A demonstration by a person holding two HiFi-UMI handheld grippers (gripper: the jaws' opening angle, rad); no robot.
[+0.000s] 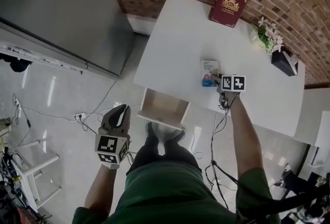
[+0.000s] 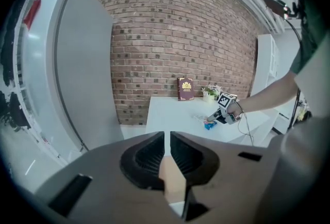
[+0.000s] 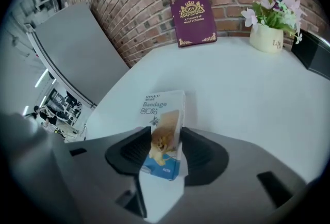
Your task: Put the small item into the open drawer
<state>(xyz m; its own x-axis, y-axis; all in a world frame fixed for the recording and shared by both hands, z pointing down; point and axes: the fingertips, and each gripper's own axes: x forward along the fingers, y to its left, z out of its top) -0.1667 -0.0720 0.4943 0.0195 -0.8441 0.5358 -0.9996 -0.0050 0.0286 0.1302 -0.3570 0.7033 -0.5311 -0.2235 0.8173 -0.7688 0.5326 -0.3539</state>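
Box (image 3: 164,109) is lying flat on table (image 3: 247,94), straddled by right gripper (image 3: 166,139), whose jaws are standing spread, pads apparently not pressing. Left gripper (image 2: 167,148) is hanging pressed together, empty. Drawer (image 1: 162,108) is standing open. Risk: a shallow bite on the flat box, so it is likely to skid or slip during closing.
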